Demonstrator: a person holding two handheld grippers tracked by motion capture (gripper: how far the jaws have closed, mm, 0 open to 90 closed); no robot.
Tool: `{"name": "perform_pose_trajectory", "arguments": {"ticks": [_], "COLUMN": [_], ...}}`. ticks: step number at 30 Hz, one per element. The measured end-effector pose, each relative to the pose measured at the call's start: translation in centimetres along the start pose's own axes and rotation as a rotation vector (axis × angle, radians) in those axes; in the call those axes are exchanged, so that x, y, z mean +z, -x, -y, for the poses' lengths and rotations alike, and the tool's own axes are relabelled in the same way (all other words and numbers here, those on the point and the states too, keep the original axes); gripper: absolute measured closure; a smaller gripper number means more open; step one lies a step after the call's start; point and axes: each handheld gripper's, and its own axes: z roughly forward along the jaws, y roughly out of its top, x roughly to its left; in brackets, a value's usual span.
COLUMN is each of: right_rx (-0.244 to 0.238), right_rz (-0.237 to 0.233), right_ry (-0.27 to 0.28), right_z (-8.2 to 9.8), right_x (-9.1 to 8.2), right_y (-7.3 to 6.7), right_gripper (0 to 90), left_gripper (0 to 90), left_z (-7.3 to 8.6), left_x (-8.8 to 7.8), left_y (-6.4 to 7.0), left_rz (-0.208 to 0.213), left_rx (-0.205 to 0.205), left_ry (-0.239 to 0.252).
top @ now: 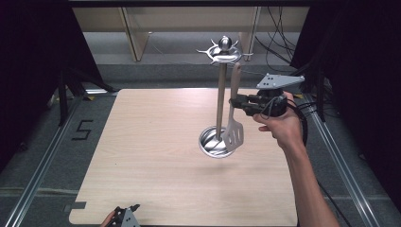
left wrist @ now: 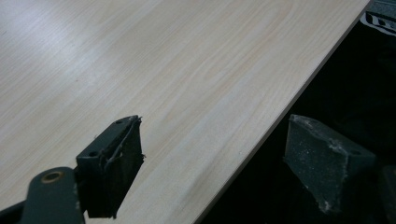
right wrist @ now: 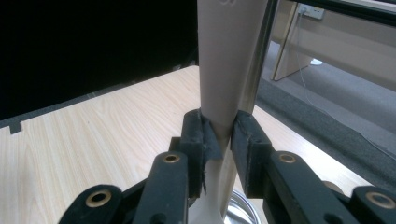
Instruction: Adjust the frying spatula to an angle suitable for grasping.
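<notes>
A slotted metal spatula with a pale wooden handle [top: 234, 113] is held upright, clamped at mid-handle by the right gripper [top: 235, 101], just beside the steel utensil stand's post [top: 221, 99]; the left gripper [left wrist: 212, 158] is spread wide, idle at the tabletop's [top: 156, 156] near edge

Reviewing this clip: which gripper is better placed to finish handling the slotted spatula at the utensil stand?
Right. The right gripper is already shut on the beige-handled slotted metal spatula beside the steel utensil stand. The left gripper sits open at the wooden table's near edge.
</notes>
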Motion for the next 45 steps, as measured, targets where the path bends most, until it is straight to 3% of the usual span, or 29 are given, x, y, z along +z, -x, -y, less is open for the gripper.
{"name": "perform_pose_trajectory", "arguments": {"ticks": [3, 7, 9, 10, 13, 15, 16, 22, 26, 27, 30, 31, 34, 36, 39, 41, 43, 45], "right_rx": [0.016, -0.009, 0.030, 0.028, 0.050, 0.033, 0.053, 0.059, 0.056, 0.040, 0.032, 0.050, 0.021, 0.013, 0.016, 0.015, 0.004, 0.013], "right_rz": [0.007, -0.008, 0.006, -0.007, 0.014, 0.014, 0.013, 0.038, 0.053, 0.083, 0.109, 0.108, 0.130, 0.143, 0.146, 0.131, 0.157, 0.143], "right_ry": [0.006, 0.030, 0.040, 0.045, 0.066, 0.064, 0.060, 0.100, 0.094, 0.084, 0.090, 0.092, 0.092, 0.072, 0.071, 0.056, 0.054, 0.041], "right_z": [0.1, 0.2, 0.4, 0.5, 0.7, 0.9, 1.3, 2.4, 3.2, 3.5, 4.3, 4.6, 5.4, 5.9, 6.4, 6.9, 7.3, 7.5], "right_x": [0.0, 0.3, 0.2, 0.1, -0.1, -0.4, -0.7, -1.5, -1.9, -2.1, -2.4, -2.5, -2.5, -2.6, -2.5, -2.4, -2.3, -2.3], "right_y": [0.0, 0.2, 0.0, 0.2, 0.0, 0.2, 0.0, -0.1, -0.3, -0.4, -0.6, -0.8, -1.1, -1.5, -1.8, -1.9, -1.9, -2.0], "right_gripper": [75.9, 75.6, 74.6, 73.3, 71.8, 69.8, 68.3, 62.5, 55.7, 54.8, 52.9, 52.6, 50.1, 49.5, 49.0, 48.4, 47.6, 46.9], "left_gripper": [18.5, 18.5, 18.5, 18.5, 18.5, 18.4, 18.5, 18.5, 18.4, 18.5, 18.5, 18.5, 18.5, 18.5, 18.4, 18.4, 18.5, 18.5], "left_z": [0.0, 0.0, 0.0, 0.0, 0.0, 0.0, 0.0, 0.0, 0.0, 0.0, 0.0, 0.0, 0.1, 0.0, 0.0, 0.0, 0.0, -0.1], "left_x": [0.0, 0.0, 0.0, 0.0, -0.1, 0.0, -0.2, -0.2, -0.1, -0.1, -0.1, -0.1, 0.1, -0.1, -0.1, 0.0, 0.0, -0.1], "left_y": [0.0, 0.0, 0.0, 0.0, 0.0, 0.0, -0.1, -0.2, -0.2, -0.2, -0.2, -0.2, 0.0, -0.1, -0.1, 0.0, 0.0, 0.0], "left_rz": [-0.001, -0.002, -0.001, -0.001, -0.007, -0.008, -0.001, 0.004, -0.007, -0.017, 0.002, 0.002, -0.013, 0.001, 0.000, -0.009, -0.012, -0.009], "left_rx": [0.001, 0.000, 0.000, 0.001, 0.001, 0.001, 0.017, 0.017, 0.019, 0.023, 0.019, 0.019, -0.001, 0.016, 0.015, -0.003, 0.016, 0.023], "left_ry": [0.000, -0.002, -0.002, -0.002, -0.004, -0.002, -0.016, -0.020, -0.016, -0.017, -0.016, -0.016, -0.002, -0.015, -0.017, 0.008, -0.004, -0.005]}}
